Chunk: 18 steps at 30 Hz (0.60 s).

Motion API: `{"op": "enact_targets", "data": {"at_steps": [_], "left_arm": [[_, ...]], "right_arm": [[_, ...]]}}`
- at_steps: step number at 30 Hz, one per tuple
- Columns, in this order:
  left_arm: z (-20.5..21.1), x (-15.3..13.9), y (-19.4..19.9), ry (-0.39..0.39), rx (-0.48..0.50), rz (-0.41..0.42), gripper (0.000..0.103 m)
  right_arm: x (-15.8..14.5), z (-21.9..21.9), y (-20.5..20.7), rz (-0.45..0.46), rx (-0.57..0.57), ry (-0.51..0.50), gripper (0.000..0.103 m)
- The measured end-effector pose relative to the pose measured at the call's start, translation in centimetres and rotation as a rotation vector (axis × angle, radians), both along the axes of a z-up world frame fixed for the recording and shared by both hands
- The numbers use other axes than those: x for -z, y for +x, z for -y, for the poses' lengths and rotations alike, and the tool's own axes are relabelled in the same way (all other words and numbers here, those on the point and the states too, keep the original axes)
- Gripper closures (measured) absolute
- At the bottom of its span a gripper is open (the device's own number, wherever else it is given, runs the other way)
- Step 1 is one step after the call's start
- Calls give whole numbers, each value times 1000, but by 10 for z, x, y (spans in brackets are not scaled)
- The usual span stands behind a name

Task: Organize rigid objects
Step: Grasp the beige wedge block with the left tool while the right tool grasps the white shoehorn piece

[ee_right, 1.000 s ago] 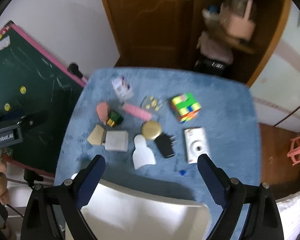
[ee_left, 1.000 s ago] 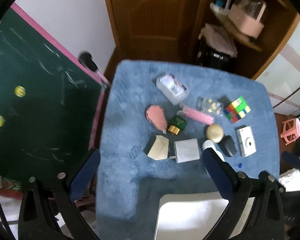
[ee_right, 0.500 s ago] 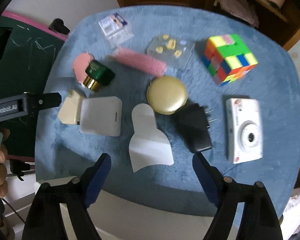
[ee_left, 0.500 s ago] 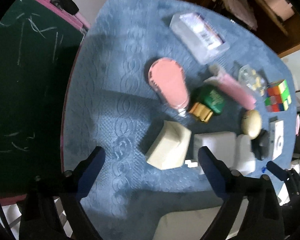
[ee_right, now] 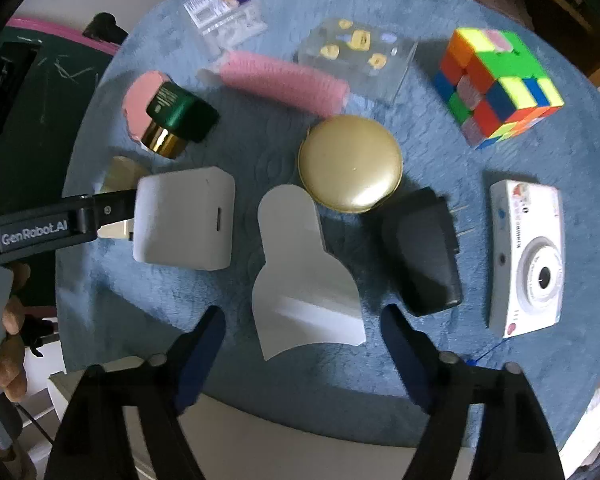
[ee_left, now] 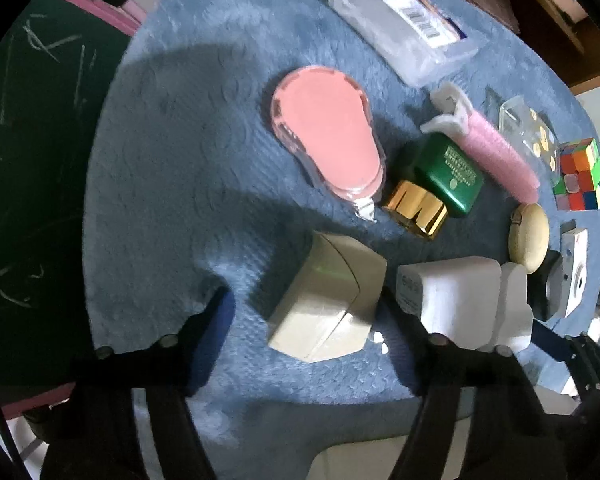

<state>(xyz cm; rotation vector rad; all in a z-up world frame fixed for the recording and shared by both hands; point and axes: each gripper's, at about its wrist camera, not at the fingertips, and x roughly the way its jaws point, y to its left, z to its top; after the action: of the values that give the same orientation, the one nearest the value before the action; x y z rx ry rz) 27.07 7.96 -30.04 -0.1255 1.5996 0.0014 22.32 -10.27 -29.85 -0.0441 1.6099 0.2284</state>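
Already both tools sit low over the blue-covered counter (ee_right: pixel 580 360), each with jaws that have just been narrowing but not yet pressing on anything. The left hand-held gripper (ee_left: pixel 306 316) straddles the beige faceted box (ee_left: pixel 328 300), its right finger wedged in the narrow gap against the white charger (ee_left: pixel 448 296); that finger could catch the charger and drag it, or tip the box as the jaws meet its slanted faces.

The right hand-held gripper (ee_right: pixel 302 340) brackets the white flat-flared piece (ee_right: pixel 300 280) (thin, lying flat on soft pile), so the pads may slide over its edges or dig into the fabric and lift nothing. Its right finger is also just beside the black adapter (ee_right: pixel 424 256), which could be nudged toward the toy camera (ee_right: pixel 528 256). The round gold case (ee_right: pixel 350 164) touches the piece's far end and may roll when that end moves.
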Motion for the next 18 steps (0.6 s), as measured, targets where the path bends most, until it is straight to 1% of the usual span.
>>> {"op": "enact_targets", "data": {"at_steps": [2, 8, 11, 12, 13, 14, 16, 17, 18], "left_arm": [[2, 5, 0, 19, 2, 2, 31], [3, 9, 3, 44, 14, 10, 33], [10, 12, 9, 50, 28, 18, 40], [13, 11, 8, 52, 38, 22, 48], [14, 9, 11, 54, 44, 22, 51], [16, 7, 15, 64, 51, 18, 51], [21, 6, 13, 76, 59, 18, 52], [26, 4, 12, 77, 58, 19, 53], [26, 3, 11, 78, 55, 21, 53]], "right_arm": [[5, 0, 1, -19, 6, 3, 32], [12, -10, 7, -28, 1, -9, 33], [15, -17, 15, -24, -10, -24, 33], [16, -19, 16, -25, -14, -28, 32], [16, -21, 18, -25, -19, -33, 32], [17, -23, 21, -24, -23, -36, 33], [16, -26, 24, -20, -48, -64, 39], [18, -34, 25, -12, -61, -93, 47], [18, -36, 25, -12, -73, -95, 47]]}}
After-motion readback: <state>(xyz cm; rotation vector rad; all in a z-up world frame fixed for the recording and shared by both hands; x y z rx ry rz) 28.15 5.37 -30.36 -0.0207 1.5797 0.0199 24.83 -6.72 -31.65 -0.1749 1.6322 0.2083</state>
